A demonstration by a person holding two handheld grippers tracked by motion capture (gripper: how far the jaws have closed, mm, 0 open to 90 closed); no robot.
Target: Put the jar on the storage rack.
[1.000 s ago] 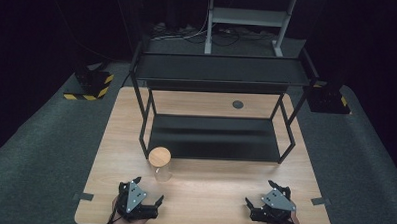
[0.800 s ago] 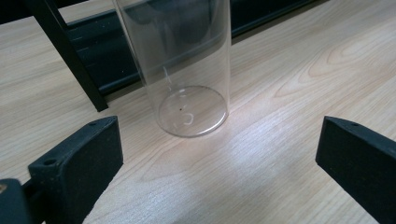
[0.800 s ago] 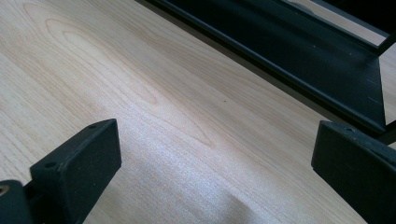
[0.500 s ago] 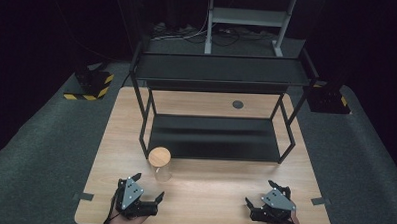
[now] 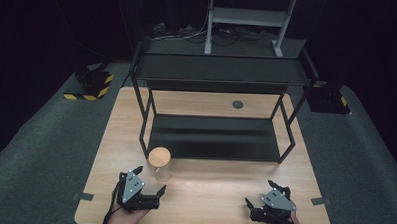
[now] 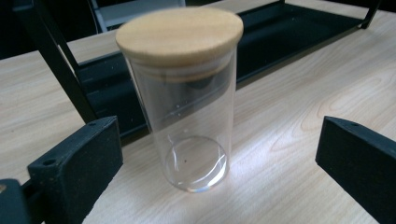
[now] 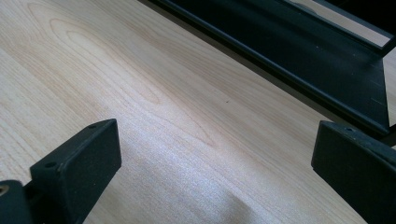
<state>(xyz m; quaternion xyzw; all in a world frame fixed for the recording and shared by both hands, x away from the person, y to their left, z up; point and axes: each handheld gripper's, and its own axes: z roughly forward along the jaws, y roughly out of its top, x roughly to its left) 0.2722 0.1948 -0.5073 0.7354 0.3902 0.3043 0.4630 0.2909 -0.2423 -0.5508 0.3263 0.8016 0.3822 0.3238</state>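
Observation:
A clear glass jar [image 5: 160,165] with a round wooden lid stands upright on the wooden table [image 5: 213,192], just in front of the black shelf's left front leg. My left gripper [image 5: 149,180] is open, close to the jar and a little short of it. In the left gripper view the jar [image 6: 189,102] stands between the two black jaws, touching neither. My right gripper [image 5: 261,194] rests open near the table's front right, with bare wood [image 7: 187,116] between its jaws.
A black two-tier metal shelf [image 5: 215,137] stands across the middle of the table, its lower tray edge [image 7: 299,60] ahead of the right gripper. A small round dark grommet [image 5: 238,104] sits in the tabletop behind it. Grey carpet surrounds the table.
My left gripper has edged forward and right toward the jar. The right gripper and the jar have stayed put.

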